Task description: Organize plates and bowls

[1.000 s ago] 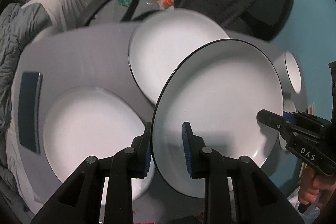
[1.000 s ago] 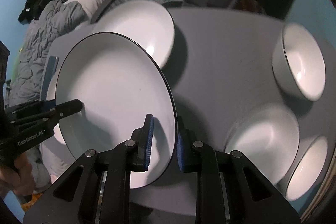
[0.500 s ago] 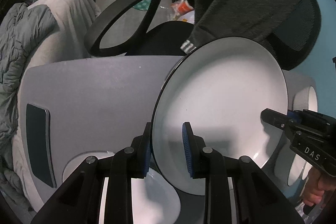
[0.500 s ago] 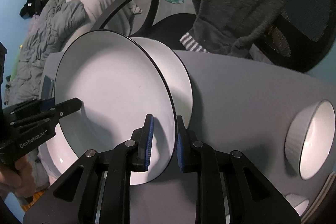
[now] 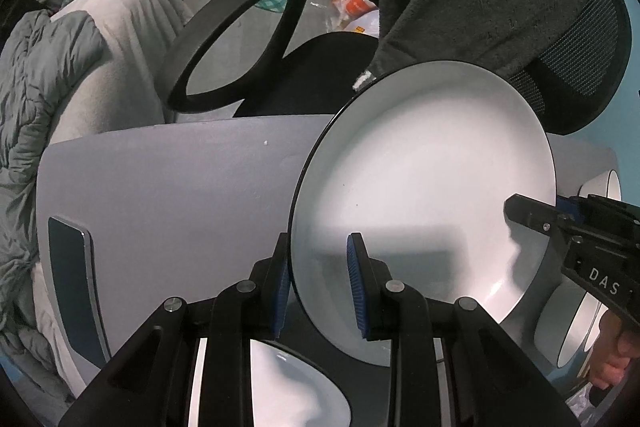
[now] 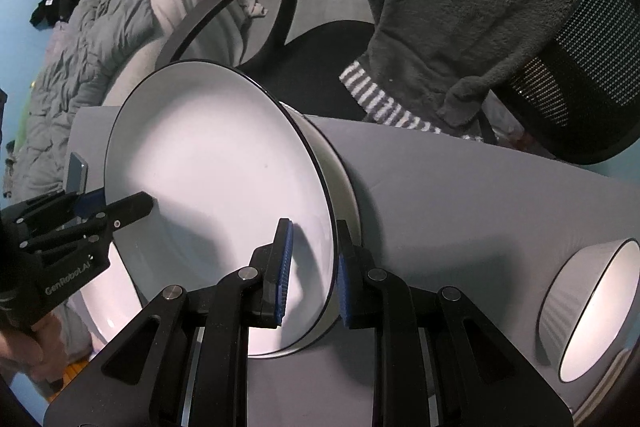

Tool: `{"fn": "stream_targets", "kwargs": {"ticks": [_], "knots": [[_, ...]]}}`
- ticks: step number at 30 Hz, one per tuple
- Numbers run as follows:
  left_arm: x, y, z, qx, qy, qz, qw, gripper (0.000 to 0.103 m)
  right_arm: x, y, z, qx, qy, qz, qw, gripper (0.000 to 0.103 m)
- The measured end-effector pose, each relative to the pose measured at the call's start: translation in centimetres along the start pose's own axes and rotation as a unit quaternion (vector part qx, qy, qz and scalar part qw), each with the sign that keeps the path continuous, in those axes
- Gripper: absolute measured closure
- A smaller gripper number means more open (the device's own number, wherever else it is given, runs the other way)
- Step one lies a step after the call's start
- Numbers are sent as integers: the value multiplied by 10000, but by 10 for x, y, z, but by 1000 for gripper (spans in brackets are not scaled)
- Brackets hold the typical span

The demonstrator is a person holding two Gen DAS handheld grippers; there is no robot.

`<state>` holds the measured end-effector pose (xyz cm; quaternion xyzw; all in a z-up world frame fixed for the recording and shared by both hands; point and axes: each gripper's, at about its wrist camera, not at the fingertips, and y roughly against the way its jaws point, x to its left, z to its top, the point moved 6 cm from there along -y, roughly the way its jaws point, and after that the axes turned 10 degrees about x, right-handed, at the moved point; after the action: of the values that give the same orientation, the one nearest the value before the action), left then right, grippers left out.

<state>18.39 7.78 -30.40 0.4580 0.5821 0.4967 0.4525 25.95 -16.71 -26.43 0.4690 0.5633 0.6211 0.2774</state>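
**Jointly held plate above grey table**

Currently the white plate [image 5: 424, 195] with black rim is tilted above the grey table [image 5: 180, 187], clamped at opposite rim edges by the left gripper [image 5: 318, 283] and the right gripper [image 6: 312, 263]. Lettering reads "DAS" on the right tool, "GenRobot.AI" on the left. Only the right view shows a second plate [image 6: 344, 187] just behind, and a bowl [image 6: 592, 307] on the right.

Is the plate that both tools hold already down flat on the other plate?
Cannot tell. The plate overlaps the other plate below, but its underside is hidden.
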Motion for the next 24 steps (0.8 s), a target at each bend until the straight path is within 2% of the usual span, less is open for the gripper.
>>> {"fn": "stream_targets", "kwargs": {"ticks": [8, 12, 18, 23, 24], "knots": [[-7, -4, -4, -19, -135, 74, 9999, 77, -2, -1, 2, 160, -75, -51, 9998, 82], [-9, -7, -6, 62, -265, 90, 9996, 76, 0, -4, 3, 368, -178, 14, 9992, 74], [-9, -9, -9, 112, -301, 129, 9994, 74, 2, -6, 6, 666, -385, 30, 9970, 68], [-4, -10, -12, 182, -275, 115, 9994, 69, 1, -4, 6, 823, -540, 199, 9949, 60], [-3, -9, -13, 152, -272, 184, 9993, 65, 1, -4, 6, 834, -558, 217, 9947, 58]]}}
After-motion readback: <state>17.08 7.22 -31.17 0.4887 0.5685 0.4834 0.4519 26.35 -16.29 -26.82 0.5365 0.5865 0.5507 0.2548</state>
